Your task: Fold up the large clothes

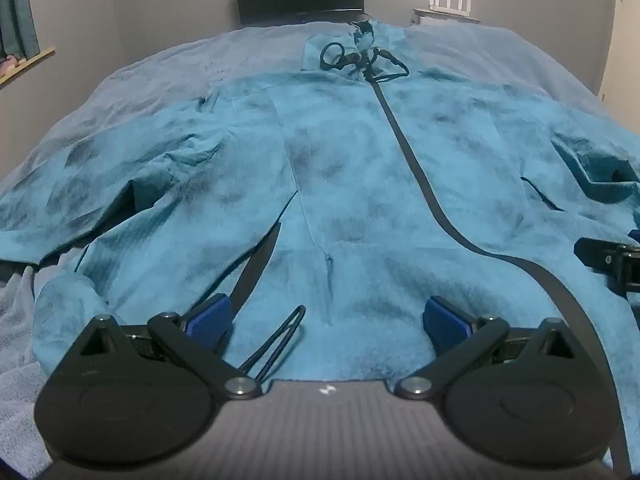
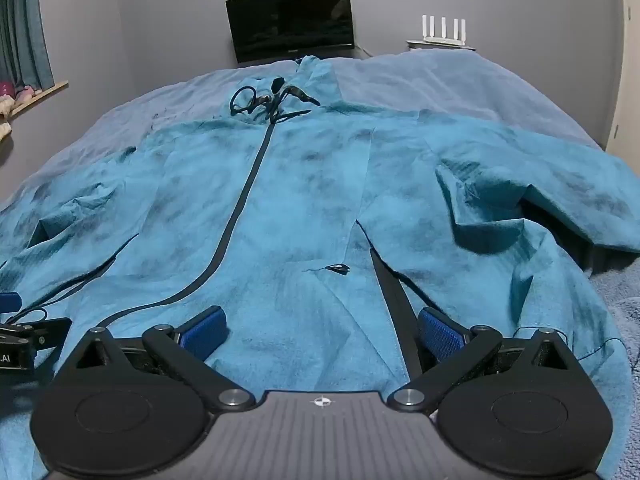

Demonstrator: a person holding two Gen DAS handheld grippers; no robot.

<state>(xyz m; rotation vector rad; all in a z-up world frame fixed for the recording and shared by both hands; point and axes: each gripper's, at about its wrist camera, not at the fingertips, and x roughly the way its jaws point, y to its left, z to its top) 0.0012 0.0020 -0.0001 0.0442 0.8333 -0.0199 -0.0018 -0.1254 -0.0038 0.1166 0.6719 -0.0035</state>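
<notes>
our teal jacket (image 1: 360,184) lies flat, zipped, front-up on the bed (image 1: 160,64). left hand-held gripper (image 1: 328,320) and right hand-held gripper (image 2: 320,330) both gape wide over the hem, so we'd pinch each corner evenly before folding.

Dim, bluish, grainy frames with strong fisheye bending at edges; light source perhaps overhead.

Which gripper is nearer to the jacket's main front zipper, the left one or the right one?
Neither clearly. The zipper runs between them: it passes just right of the left gripper and just left of the right gripper, both open at the teal jacket's hem.
</notes>
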